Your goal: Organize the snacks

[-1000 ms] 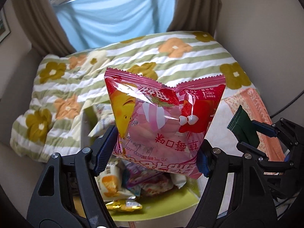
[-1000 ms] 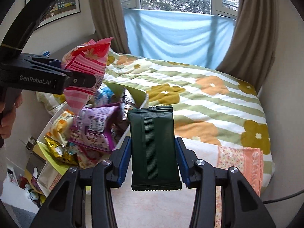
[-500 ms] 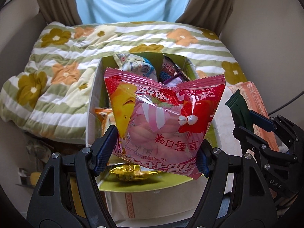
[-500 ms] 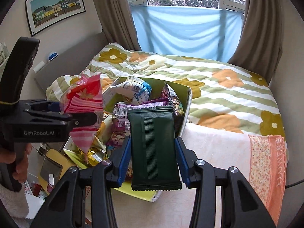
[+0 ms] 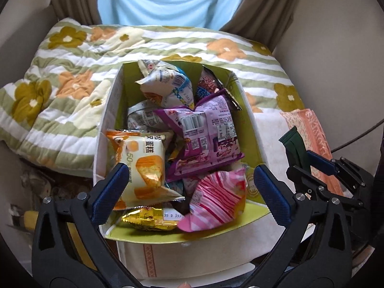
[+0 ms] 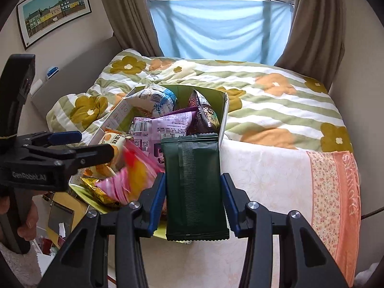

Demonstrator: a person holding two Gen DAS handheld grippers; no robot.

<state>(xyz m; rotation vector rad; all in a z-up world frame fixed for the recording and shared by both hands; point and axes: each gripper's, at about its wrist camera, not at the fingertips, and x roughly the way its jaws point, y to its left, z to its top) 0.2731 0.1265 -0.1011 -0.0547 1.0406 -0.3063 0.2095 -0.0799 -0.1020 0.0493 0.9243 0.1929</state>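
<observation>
A green-lined cardboard box (image 5: 252, 132) on the bed holds several snack bags. My left gripper (image 5: 189, 180) is open above the box's near end, with nothing between its fingers. The pink striped snack bag (image 5: 216, 201) lies in the box below it, and shows blurred in the right wrist view (image 6: 134, 180). My right gripper (image 6: 193, 187) is shut on a dark green snack packet (image 6: 194, 187), held upright just right of the box. The packet also shows in the left wrist view (image 5: 292, 146).
An orange-white cake bag (image 5: 141, 168), a purple bag (image 5: 206, 134) and a gold bag (image 5: 148, 218) fill the box. A flowered striped quilt (image 6: 276, 100) covers the bed, with a pale cloth (image 6: 264, 168) beside the box. Curtains and a window stand behind.
My left gripper has opened and let go of the pink bag, which dropped into the box. My right gripper still holds the green packet, a little nearer the box.
</observation>
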